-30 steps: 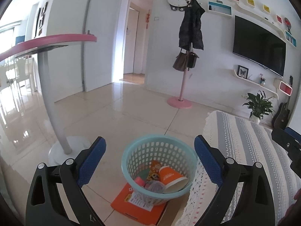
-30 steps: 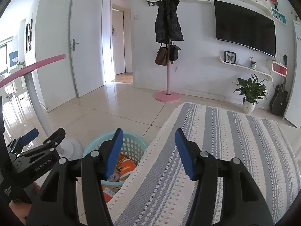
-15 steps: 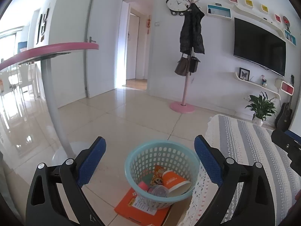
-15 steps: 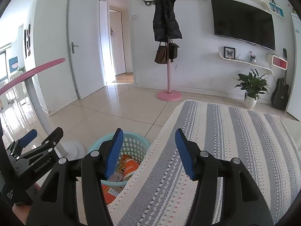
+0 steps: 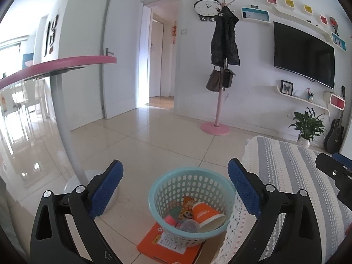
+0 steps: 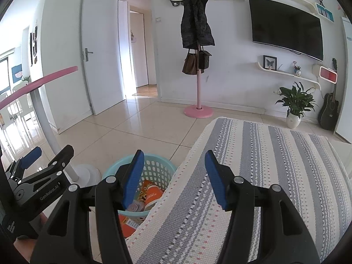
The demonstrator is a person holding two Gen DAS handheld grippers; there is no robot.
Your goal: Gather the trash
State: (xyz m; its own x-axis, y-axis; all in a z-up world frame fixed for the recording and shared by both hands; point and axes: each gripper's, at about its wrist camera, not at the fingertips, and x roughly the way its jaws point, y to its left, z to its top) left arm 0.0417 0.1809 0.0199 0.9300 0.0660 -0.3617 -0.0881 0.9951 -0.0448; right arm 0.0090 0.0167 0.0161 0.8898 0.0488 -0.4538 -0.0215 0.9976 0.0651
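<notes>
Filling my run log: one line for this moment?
left gripper: open, empty | right gripper: open, empty | teal basket: holds orange paper cup, wrappers | striped cloth: bare

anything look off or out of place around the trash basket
The light blue perforated plastic basket sits on a flat orange box rather than on the floor, which is unusual. The orange paper cup lies tipped inside with other trash. Nothing looks spilled.

Basket [image 5: 173,189]: pale teal, perforated. Cup [image 5: 205,214] inside: orange, white rim. Box [image 5: 154,245] beneath: orange, white label. Cloth [image 6: 264,165]: grey and cream stripes, dotted rows. Gripper pads [image 5: 106,189]: blue on black. Floor [image 5: 154,143]: glossy beige tile.
</notes>
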